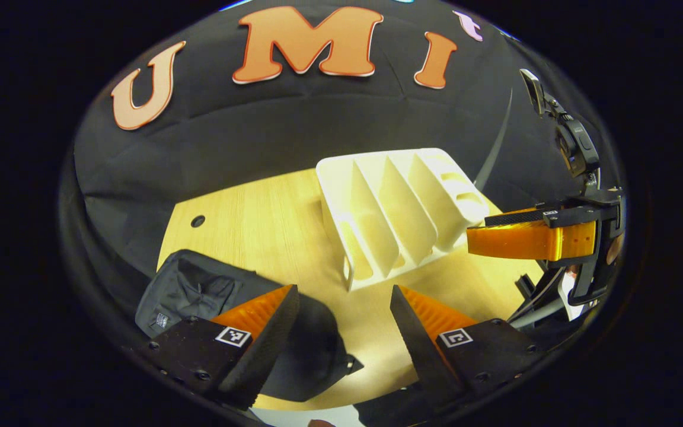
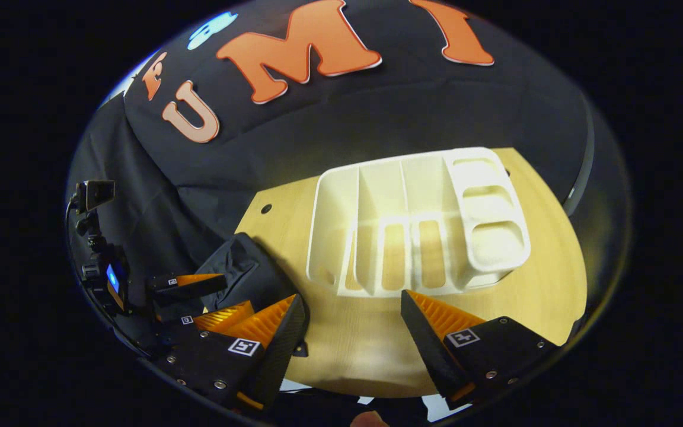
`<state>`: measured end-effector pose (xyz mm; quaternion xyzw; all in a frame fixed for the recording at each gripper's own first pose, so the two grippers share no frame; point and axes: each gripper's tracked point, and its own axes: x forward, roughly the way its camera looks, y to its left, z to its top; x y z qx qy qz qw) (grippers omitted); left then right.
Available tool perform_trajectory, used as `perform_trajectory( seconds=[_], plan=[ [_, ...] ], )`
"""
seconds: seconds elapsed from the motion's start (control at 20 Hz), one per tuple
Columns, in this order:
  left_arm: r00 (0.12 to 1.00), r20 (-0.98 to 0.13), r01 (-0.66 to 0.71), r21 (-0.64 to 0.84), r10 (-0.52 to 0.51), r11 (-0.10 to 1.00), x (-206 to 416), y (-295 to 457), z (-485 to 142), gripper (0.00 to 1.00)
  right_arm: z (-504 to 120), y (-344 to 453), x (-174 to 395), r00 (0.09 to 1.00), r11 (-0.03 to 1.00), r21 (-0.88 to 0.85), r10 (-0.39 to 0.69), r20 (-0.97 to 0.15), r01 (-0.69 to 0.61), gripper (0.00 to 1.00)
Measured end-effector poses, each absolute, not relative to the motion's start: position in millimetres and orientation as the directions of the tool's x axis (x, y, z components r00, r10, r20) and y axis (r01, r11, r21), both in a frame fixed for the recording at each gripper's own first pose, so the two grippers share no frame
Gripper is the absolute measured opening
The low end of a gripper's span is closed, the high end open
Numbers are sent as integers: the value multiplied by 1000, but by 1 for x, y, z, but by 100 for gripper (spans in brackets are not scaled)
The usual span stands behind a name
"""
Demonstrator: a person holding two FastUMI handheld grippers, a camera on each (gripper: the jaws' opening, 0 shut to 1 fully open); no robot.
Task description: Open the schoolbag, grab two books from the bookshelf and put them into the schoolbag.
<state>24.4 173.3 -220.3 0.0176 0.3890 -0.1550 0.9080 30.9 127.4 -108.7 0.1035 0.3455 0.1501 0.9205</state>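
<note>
Schoolbag [image 1: 211, 293]: black fabric, lying flat on the wooden table [image 1: 258, 219] at its near left edge. In the left gripper view the near part is covered by that gripper's left finger; a small label and creased cloth show on top. Whether it is zipped or open cannot be told. In the right gripper view the schoolbag [image 2: 246, 273] shows as a dark folded mass, its lower part hidden behind the fingers of both tools.

Bookshelf [image 1: 401, 207]: white slotted rack, standing on the table just right of the schoolbag and apart from it. Dividers upright, compartments holding nothing that can be seen. The right gripper view looks down into the bookshelf [image 2: 418, 219] and adds slotted floor openings and three recessed pockets at its right end.

Left gripper [image 1: 344, 317]: fingers spread wide, grasping nothing, hovering over the table between schoolbag and bookshelf. Also seen at the left of the right gripper view [image 2: 190, 302], partly cut off.

Right gripper [image 2: 353, 323]: fingers spread, released, above the table's near edge before the bookshelf. The left gripper view shows it [image 1: 531, 234] side-on at the right, fingers overlapping.
</note>
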Motion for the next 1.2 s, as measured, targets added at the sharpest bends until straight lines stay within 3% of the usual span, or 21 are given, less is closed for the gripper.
perform_trajectory(
  seconds=[0.6, 1.1, 1.2],
  plan=[
    [941, -316, 124, -20, -124, 992, 35, 191, -175, 98, 1, 54, 39, 952, 976, 99, 212, -220, -194, 97],
    [999, 14, 36, 0, -36, 999, 21, 191, -114, 100, 39, 52, 19, 985, 984, 41, 172, 5, -172, 97],
    [997, 74, 24, -7, -23, 1000, 20, 190, -100, 96, 35, 55, 15, 985, 985, 22, 173, 24, -174, 97]
  ],
)
